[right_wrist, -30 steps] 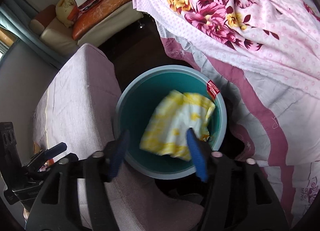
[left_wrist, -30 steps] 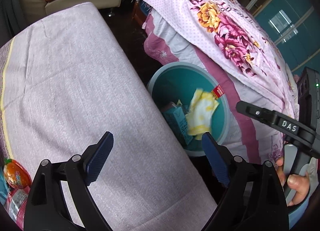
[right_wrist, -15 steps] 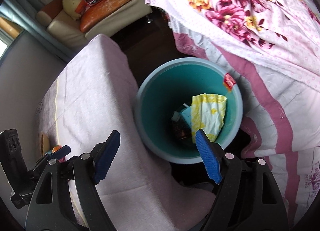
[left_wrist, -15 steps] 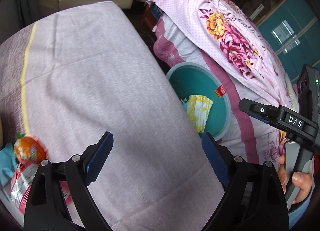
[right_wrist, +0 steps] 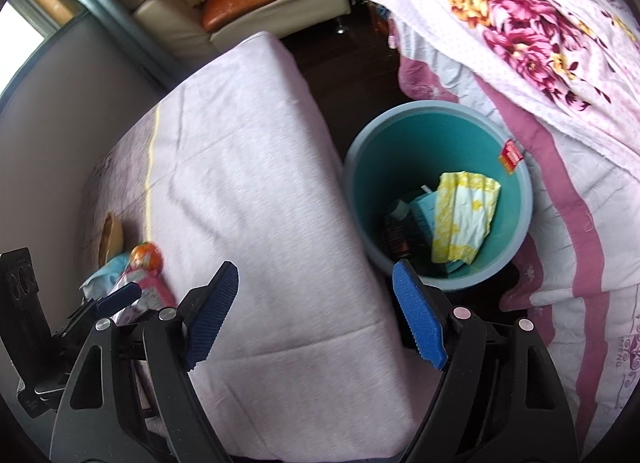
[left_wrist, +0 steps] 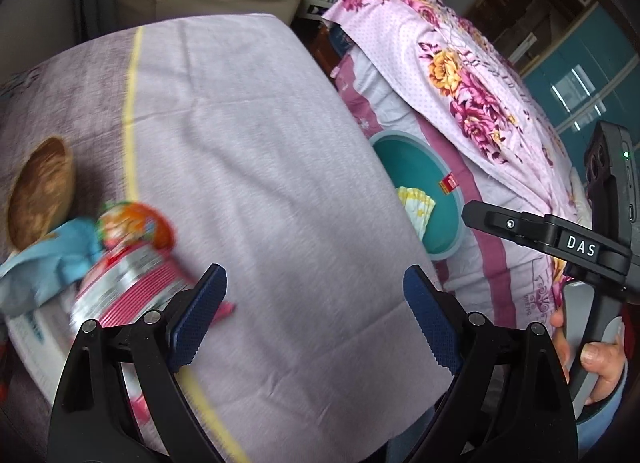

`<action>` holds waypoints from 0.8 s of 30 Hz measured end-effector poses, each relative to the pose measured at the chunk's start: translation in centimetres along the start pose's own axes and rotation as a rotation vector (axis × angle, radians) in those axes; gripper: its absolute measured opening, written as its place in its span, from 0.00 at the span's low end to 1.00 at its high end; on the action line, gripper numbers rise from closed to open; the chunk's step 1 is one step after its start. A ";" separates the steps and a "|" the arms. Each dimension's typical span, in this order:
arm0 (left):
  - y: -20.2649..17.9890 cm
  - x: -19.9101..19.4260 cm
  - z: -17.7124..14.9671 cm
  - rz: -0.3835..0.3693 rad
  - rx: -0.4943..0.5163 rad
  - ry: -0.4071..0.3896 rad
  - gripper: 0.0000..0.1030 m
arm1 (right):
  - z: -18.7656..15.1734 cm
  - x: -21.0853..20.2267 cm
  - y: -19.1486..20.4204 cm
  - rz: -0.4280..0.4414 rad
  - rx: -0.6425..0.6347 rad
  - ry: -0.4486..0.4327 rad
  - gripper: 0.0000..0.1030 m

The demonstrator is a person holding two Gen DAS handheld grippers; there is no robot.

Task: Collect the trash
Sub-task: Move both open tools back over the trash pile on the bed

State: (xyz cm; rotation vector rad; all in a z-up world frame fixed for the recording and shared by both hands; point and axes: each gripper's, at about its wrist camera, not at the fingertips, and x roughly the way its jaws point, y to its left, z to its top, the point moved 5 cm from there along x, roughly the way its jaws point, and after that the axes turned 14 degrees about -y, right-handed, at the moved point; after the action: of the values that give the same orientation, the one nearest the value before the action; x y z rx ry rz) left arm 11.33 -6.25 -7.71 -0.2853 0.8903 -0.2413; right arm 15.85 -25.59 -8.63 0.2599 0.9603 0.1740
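A teal bin [right_wrist: 516, 223] stands on the floor between the table and the bed, with a yellow-white wrapper [right_wrist: 464, 219] and other trash inside; it also shows in the left wrist view [left_wrist: 420, 167]. My right gripper [right_wrist: 316, 315] is open and empty over the table's right edge, beside the bin. My left gripper [left_wrist: 316, 317] is open and empty above the table. At its left lie a red-silver packet [left_wrist: 124, 283], an orange-red snack bag [left_wrist: 136, 223] and a light blue wrapper [left_wrist: 52, 263]. These show small in the right wrist view [right_wrist: 140, 267].
The table is covered by a lilac cloth [left_wrist: 248, 151] with a yellow stripe. A wooden bowl [left_wrist: 40, 191] sits at the far left. A floral quilt-covered bed [right_wrist: 540, 43] lies right of the bin. A sofa [right_wrist: 248, 3] stands at the back.
The yellow wrapper left my right gripper and fell into the bin. Both grippers swung left over the table, bringing the packets at the left into view.
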 end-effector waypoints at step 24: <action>12.5 -11.4 -10.1 0.218 -0.165 0.019 0.88 | -9.9 -0.8 14.1 0.189 -0.229 0.153 0.75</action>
State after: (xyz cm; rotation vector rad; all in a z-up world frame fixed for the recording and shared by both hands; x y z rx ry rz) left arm -2.45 7.73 -9.69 -0.3362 0.9543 0.0321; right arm 6.79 -10.92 -9.29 0.1271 1.0570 0.4798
